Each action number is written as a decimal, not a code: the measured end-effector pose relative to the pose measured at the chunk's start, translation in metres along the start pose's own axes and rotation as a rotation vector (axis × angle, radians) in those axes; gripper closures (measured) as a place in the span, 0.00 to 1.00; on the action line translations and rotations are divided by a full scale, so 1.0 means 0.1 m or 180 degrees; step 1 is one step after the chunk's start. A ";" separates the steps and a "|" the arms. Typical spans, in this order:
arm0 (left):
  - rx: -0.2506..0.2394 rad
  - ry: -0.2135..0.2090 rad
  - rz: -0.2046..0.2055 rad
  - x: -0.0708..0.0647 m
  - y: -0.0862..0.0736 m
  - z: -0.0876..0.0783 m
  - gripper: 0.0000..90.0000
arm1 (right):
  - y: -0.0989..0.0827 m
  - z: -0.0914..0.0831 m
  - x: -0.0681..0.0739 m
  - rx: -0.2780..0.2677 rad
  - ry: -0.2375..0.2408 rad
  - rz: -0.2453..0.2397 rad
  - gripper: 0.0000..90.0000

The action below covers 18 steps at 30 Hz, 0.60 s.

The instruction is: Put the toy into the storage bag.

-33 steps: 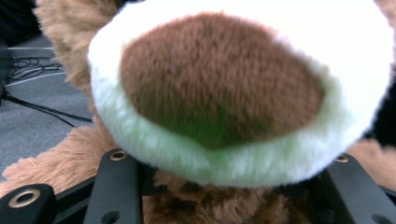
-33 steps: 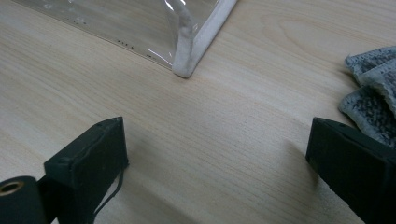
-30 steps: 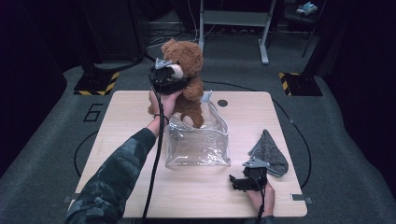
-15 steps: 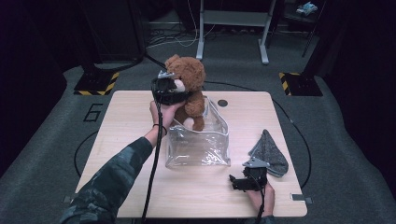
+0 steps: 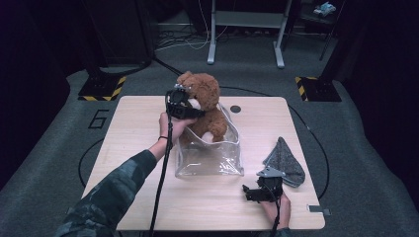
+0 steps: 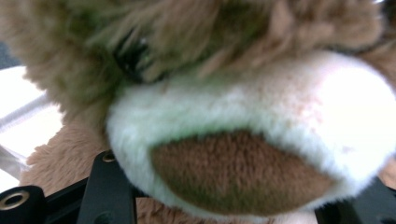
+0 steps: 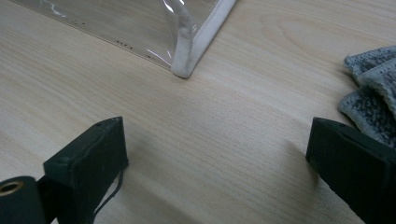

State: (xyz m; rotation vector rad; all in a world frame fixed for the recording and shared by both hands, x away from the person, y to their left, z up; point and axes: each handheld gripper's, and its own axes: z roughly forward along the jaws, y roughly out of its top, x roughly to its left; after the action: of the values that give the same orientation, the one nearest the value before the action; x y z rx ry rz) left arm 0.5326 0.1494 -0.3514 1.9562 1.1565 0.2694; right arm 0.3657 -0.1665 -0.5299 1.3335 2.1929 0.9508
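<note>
Our left gripper (image 5: 184,104) is clamped on the teddy bear (image 5: 205,106), its jaws set either side of the head at the muzzle; in the left gripper view the pale snout and brown nose (image 6: 243,172) bulge out between the two black jaws, with plush pressed against them. The jaws have just been easing apart a little, with the bear's head between them, though the fur looks pinched all the same. The bear hangs upright at the far side of the clear bag (image 5: 210,153), which stands at the middle of the table (image 5: 148,197), its lower body at the bag's open mouth.

We judge the bear light, soft and springy: it will squash under the pads and not slip, and nothing in it can break. The head or torso gives the firmest hold; a limb would flop. The bag's thin walls will likely buckle if pushed.

Our right gripper (image 5: 259,190) rests near the table's near edge with jaws wide and nothing in them, just left of the grey cloth (image 5: 286,160).
</note>
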 end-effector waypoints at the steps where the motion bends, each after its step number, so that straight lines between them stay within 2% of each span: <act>1: 0.0016 -0.0004 0.0012 0.00 -0.01 0.00 0.49 | 0.00 0.00 0.00 0.0001 0.0002 0.0000 0.05; 8: 0.0194 -0.0019 0.0220 -0.05 -0.11 0.04 0.56 | 0.00 0.00 0.00 0.0015 0.0003 -0.0003 0.05; 10: 0.0279 -0.0017 0.0341 -0.06 -0.11 0.05 0.56 | 0.00 0.00 0.00 0.0015 0.0003 -0.0003 0.05; 11: 0.0311 -0.0054 0.0311 -0.08 -0.12 0.06 0.56 | 0.00 0.00 0.00 0.0018 -0.0001 -0.0003 0.05; 13: 0.0394 -0.0068 0.0341 -0.08 -0.13 0.07 0.56 | 0.00 0.00 0.00 0.0019 0.0001 -0.0004 0.05; 16: 0.0377 -0.0056 0.0352 -0.08 -0.15 0.04 0.55 | 0.00 0.00 0.00 0.0019 0.0001 -0.0005 0.05; 18: 0.0374 -0.0043 0.0385 -0.08 -0.14 0.02 0.50 | 0.00 0.00 0.00 0.0020 0.0001 -0.0005 0.05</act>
State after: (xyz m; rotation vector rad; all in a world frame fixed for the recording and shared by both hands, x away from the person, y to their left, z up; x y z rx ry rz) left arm 0.5206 0.1452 -0.3610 2.1316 1.0680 0.2561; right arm 0.3657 -0.1667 -0.5294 1.3342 2.1985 0.9445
